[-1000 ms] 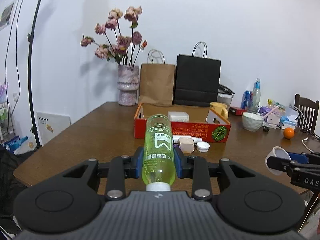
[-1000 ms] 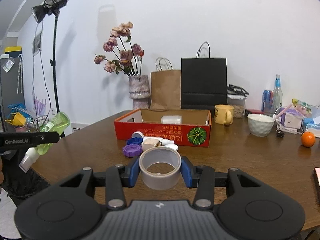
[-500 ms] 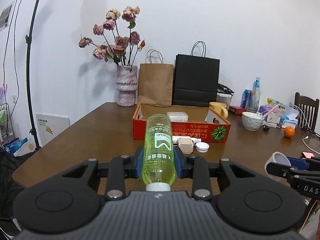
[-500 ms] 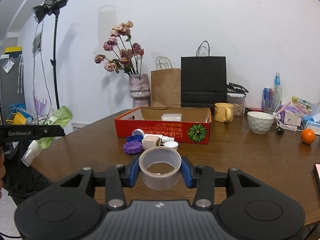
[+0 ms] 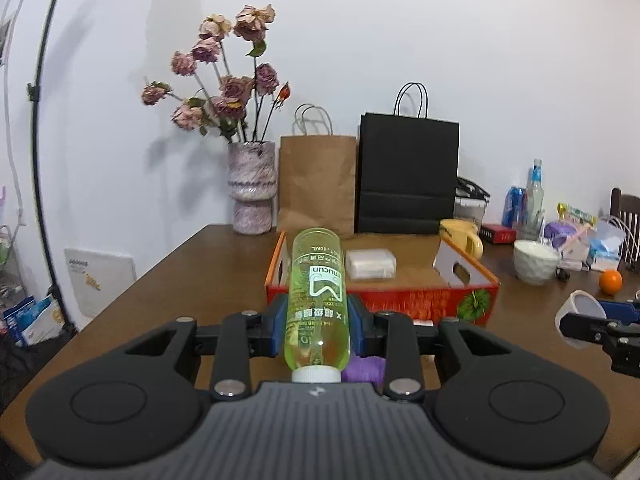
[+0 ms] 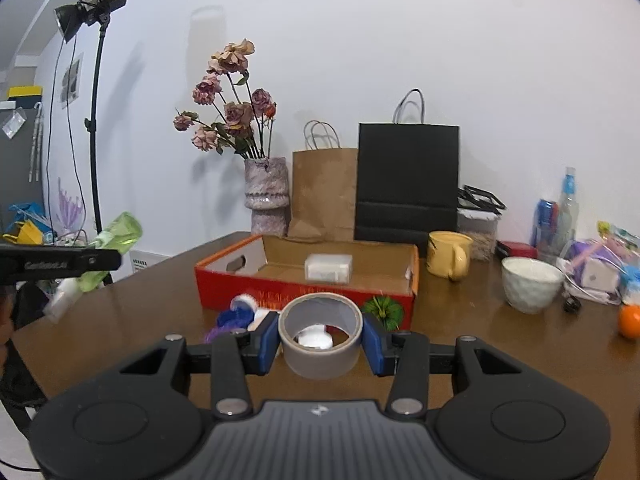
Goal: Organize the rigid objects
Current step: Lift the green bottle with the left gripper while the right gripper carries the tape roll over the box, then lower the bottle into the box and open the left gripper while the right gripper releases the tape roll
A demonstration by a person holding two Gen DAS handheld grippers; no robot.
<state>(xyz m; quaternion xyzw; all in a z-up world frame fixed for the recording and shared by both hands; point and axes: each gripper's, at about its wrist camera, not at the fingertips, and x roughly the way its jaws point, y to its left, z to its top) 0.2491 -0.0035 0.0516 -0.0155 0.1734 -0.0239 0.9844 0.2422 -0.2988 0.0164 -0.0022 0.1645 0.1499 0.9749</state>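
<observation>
Over the brown worktop [image 6: 460, 344] both loads should clear the red box [image 6: 320, 298] wall before release, the left claw [image 5: 317, 322] clamped on the green bottle [image 5: 318, 300], the right claw [image 6: 321, 338] gripping the tape roll [image 6: 321, 334], whose view alone shows small caps [image 6: 240, 308] outside the box.

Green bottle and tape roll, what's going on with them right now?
Left gripper shut on green bottle. Right gripper shut on tape roll. Red box ahead, one white block inside. Loose caps in front of it.
</observation>
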